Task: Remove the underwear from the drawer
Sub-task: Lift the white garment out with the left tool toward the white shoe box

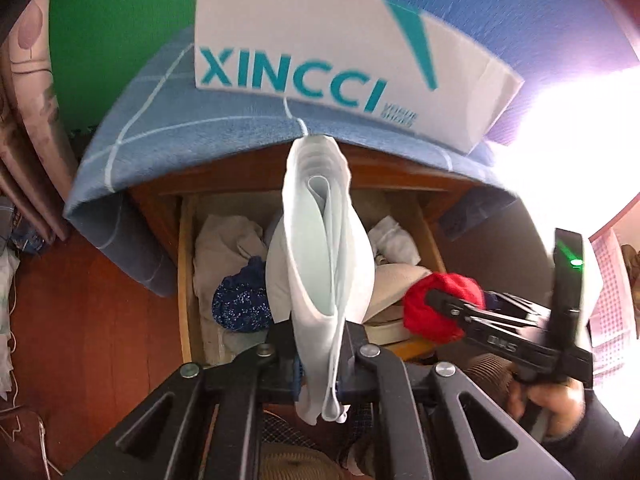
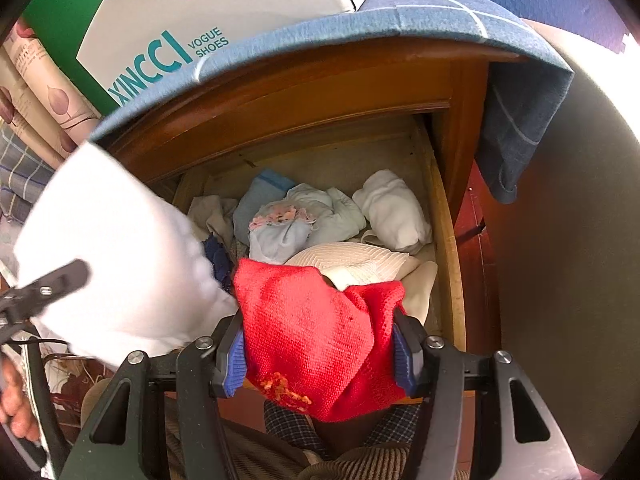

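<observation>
The left gripper has its fingers pinched tight on a pale folded garment, whose long axis runs straight out ahead of them, above the open drawer. The right gripper, on the right, has its fingers partly open and clamped on a red knit piece at the drawer's near edge. Only the right wrist view shows the white and light blue pieces left inside; the left's is blocked by its own load.

A bedroom at home, as far as I can see.
I'm facing a wooden nightstand: shoe box on top, open drawer of folded clothes below, leaf-print curtain beside it.
</observation>
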Action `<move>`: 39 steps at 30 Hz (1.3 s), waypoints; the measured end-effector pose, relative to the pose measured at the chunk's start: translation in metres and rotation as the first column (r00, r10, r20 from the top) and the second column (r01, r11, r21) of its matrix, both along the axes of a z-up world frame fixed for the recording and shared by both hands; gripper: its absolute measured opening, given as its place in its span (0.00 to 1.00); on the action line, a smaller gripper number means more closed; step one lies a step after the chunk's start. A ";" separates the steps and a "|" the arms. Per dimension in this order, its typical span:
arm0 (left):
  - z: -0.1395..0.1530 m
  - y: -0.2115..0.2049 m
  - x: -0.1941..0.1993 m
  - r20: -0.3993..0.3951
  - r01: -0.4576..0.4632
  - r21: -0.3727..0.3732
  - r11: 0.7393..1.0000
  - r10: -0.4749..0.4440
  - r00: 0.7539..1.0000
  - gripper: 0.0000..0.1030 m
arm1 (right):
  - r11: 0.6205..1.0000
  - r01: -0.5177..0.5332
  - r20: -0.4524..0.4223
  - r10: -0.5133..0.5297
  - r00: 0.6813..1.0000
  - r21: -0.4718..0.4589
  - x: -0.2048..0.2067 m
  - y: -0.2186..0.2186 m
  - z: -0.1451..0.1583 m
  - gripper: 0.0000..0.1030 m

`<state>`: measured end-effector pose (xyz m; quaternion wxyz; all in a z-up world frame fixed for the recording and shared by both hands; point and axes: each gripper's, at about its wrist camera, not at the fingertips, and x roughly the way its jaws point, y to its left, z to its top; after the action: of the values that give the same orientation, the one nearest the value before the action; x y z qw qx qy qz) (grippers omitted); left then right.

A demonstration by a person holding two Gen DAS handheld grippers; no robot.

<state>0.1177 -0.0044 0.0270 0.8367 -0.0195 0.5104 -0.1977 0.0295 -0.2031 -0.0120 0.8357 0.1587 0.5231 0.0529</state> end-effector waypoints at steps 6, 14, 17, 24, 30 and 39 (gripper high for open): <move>0.052 0.010 -0.017 0.083 0.027 -0.034 0.999 -0.024 0.996 0.10 | 1.000 0.002 0.002 -0.002 1.000 0.002 -0.001 -0.001 0.001 0.53; 0.153 0.014 -0.010 0.268 0.052 -0.117 0.992 -0.018 0.963 0.10 | 1.000 0.004 0.002 -0.004 1.000 0.006 -0.002 -0.001 0.001 0.53; 0.201 0.013 0.000 0.369 0.058 -0.123 0.991 -0.009 0.929 0.10 | 1.000 0.003 0.002 -0.003 1.000 0.012 -0.002 -0.002 0.000 0.53; 0.289 0.000 0.040 0.550 0.062 -0.113 0.992 0.011 0.835 0.10 | 1.000 0.006 0.003 -0.006 1.000 0.028 -0.003 -0.005 0.000 0.53; 0.285 -0.017 0.110 0.547 0.018 -0.103 0.995 0.042 0.836 0.10 | 0.998 0.012 0.005 -0.013 1.000 0.054 -0.004 -0.008 -0.001 0.53; 0.183 -0.035 0.188 0.375 -0.038 -0.029 0.999 0.046 0.926 0.10 | 0.994 0.030 0.007 -0.030 1.000 0.100 -0.005 -0.012 -0.002 0.53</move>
<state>0.3060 -0.0390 0.2100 0.9227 -0.0013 0.3382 -0.1851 0.0246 -0.2148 -0.0139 0.8295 0.2081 0.5140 0.0672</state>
